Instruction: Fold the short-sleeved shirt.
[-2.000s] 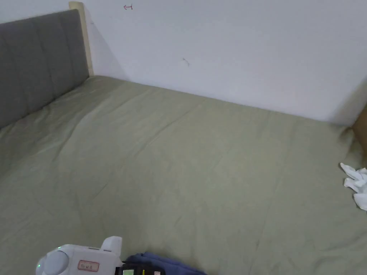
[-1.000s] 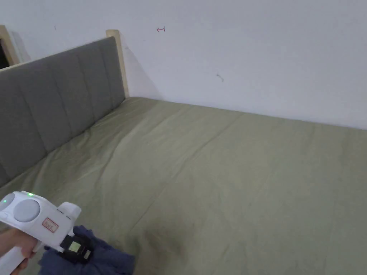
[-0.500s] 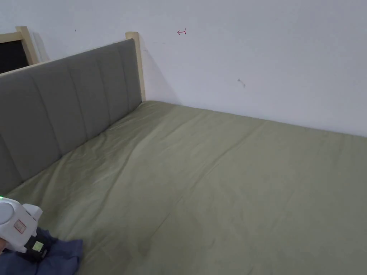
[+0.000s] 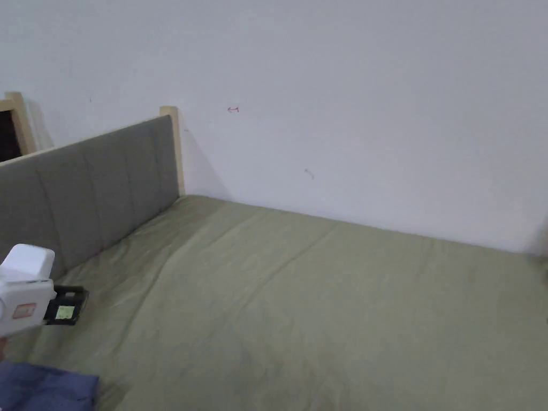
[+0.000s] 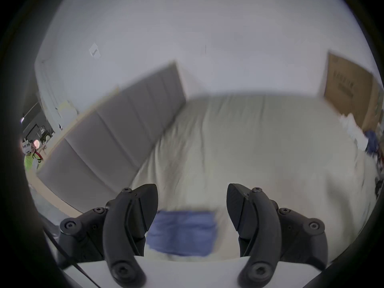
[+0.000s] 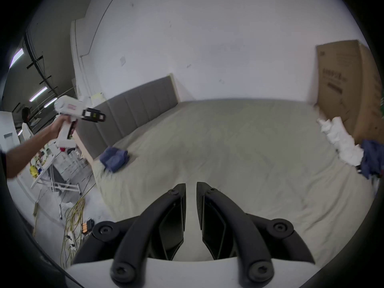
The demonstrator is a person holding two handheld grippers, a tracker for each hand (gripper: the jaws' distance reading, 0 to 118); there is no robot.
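Note:
The blue shirt (image 4: 43, 388) lies as a folded bundle on the green bed sheet (image 4: 321, 310), near the bed's left front corner by the headboard. It also appears in the left gripper view (image 5: 182, 232) and the right gripper view (image 6: 114, 157). My left gripper (image 4: 80, 310) hangs in the air above the shirt, apart from it, its jaws wide open (image 5: 192, 201) and empty. A hand holds it up in the right gripper view (image 6: 99, 117). My right gripper (image 6: 190, 188) hovers over the bed's near edge, jaws almost together with nothing between them.
A grey padded headboard (image 4: 91, 192) bounds the bed on the left and a white wall runs behind. At the far right stand a cardboard box (image 6: 349, 88), a heap of white clothes (image 6: 340, 140) and another blue garment (image 6: 372, 161). Cables (image 6: 72, 219) lie on the floor.
The left gripper carried the blue shirt to the left, let go of it and rose clear. The head camera turned left and tilted up.

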